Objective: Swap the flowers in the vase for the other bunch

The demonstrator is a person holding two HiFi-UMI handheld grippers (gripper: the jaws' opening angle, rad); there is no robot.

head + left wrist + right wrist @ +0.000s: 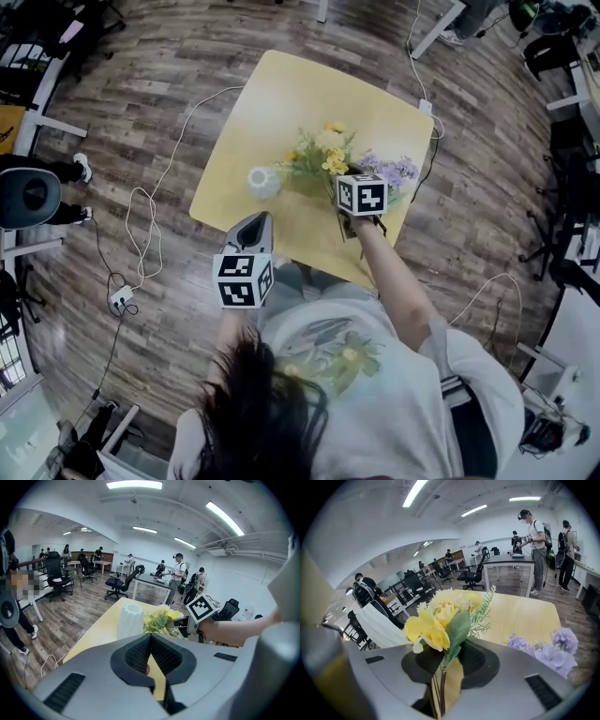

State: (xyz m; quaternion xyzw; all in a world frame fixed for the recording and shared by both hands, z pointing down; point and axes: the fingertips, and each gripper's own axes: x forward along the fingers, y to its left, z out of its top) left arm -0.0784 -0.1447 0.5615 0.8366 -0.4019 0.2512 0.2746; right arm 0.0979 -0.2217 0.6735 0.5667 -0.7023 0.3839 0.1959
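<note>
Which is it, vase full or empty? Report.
Empty: the white vase has a bare mouth; the right gripper holds the yellow bunch beside it.

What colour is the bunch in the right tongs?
The bunch is yellow; the right gripper view shows it best.

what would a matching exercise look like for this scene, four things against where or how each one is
Things:
1. white vase
2. yellow bunch
3. purple bunch
4. left gripper

States:
a. lying on the table
b. stems clamped in the right gripper
c. shut, nothing in it
d. upright, no flowers in it

Pairs: 1-d, 2-b, 3-a, 4-c
</note>
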